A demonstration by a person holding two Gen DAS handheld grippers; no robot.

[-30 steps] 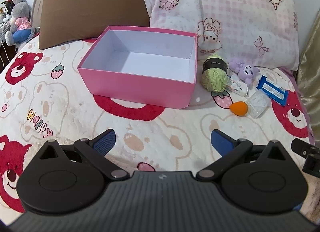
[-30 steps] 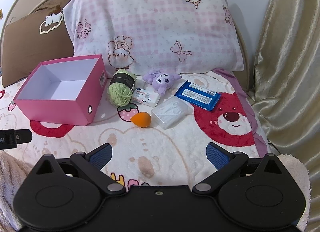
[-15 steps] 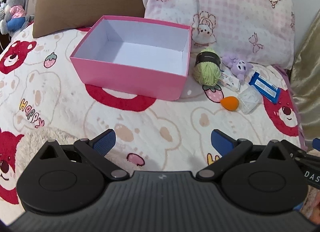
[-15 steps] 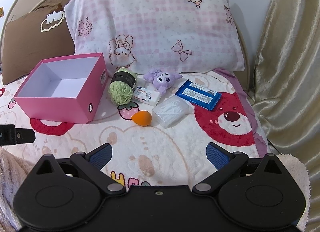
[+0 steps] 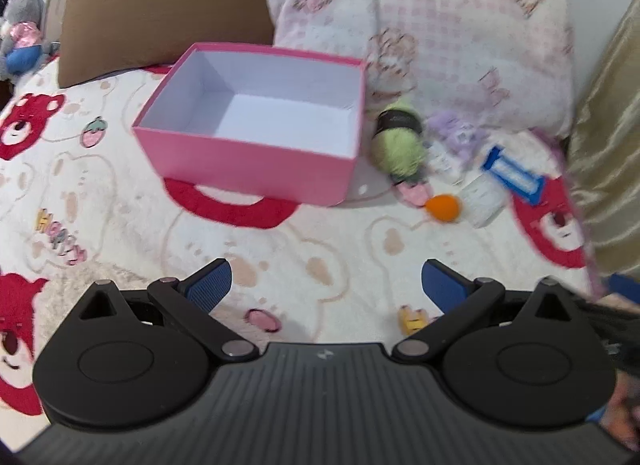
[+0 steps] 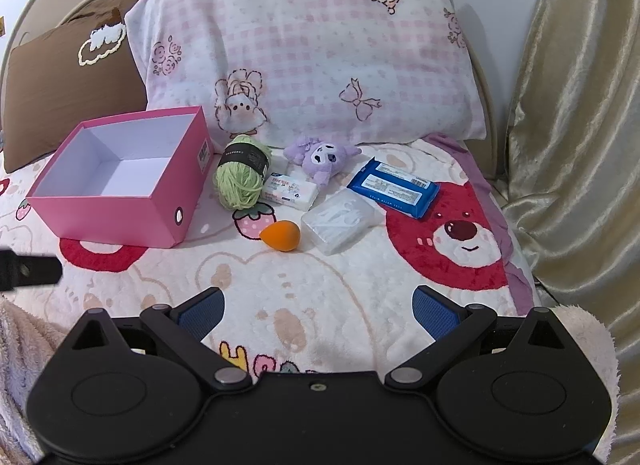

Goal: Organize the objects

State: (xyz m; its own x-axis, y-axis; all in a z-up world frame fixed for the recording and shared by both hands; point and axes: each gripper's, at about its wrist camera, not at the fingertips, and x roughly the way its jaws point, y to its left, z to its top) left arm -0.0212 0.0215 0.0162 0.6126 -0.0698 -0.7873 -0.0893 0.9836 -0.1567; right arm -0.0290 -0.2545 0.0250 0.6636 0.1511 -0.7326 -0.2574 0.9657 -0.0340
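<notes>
Both our right gripper (image 6: 316,305) and left gripper (image 5: 326,277) are spread wide and hold nothing. Ahead of the right one, slightly left, lies the orange sponge (image 6: 280,235), nearer to this hand, its pointed end toward the pink box (image 6: 120,181), which stands empty farther left on the blanket (image 6: 320,285).

Soft, even indoor light, bright with faint shadows. The left wrist view is motion-blurred ahead of the tongs; the right wrist view is sharp. Fisheye bending curves both edges.

Both hand-held grippers (image 5: 326,283) (image 6: 318,307) apparently agape
</notes>
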